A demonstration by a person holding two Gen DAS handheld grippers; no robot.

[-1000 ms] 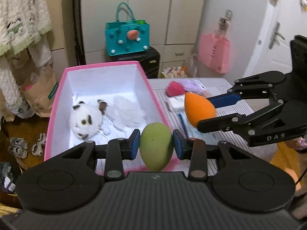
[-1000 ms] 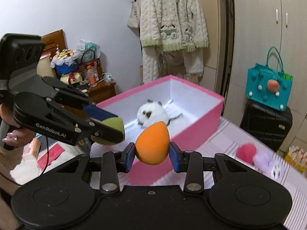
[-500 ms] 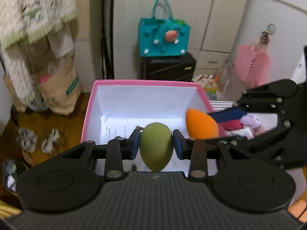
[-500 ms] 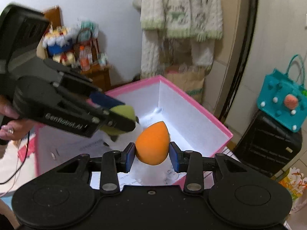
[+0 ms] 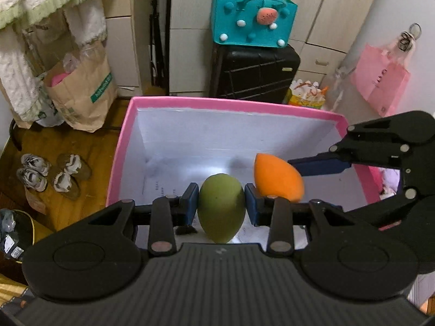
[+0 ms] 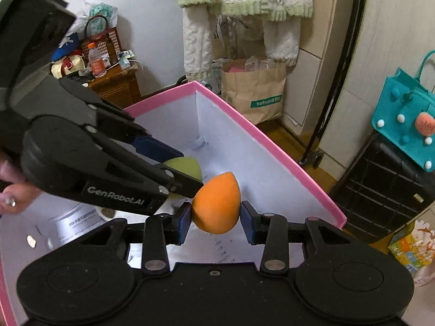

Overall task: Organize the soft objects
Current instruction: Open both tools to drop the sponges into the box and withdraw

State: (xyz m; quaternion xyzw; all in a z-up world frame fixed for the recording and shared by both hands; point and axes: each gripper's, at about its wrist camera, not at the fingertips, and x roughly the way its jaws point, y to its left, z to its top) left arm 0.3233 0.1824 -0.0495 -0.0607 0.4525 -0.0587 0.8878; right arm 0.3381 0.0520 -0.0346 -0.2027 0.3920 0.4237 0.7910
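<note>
My left gripper (image 5: 220,203) is shut on a green egg-shaped sponge (image 5: 220,207) and holds it over the inside of the pink box (image 5: 231,104), which has white walls. My right gripper (image 6: 215,218) is shut on an orange egg-shaped sponge (image 6: 216,203), also over the box (image 6: 272,146). The two grippers are side by side, nearly touching. In the left wrist view the orange sponge (image 5: 277,178) shows just right of the green one. In the right wrist view the green sponge (image 6: 187,167) peeks out behind the left gripper's fingers (image 6: 152,146).
Papers lie on the box floor (image 6: 78,220). Beyond the box stand a black suitcase (image 5: 252,73) with a teal bag (image 5: 251,16) on it, a brown paper bag (image 5: 81,95), and shoes (image 5: 49,174) on the wood floor. A pink bag (image 5: 380,81) hangs at right.
Both grippers have moved forward with their sponges, from beside the box to deeper over its inside. The plush toy in the box has dropped out of view.
</note>
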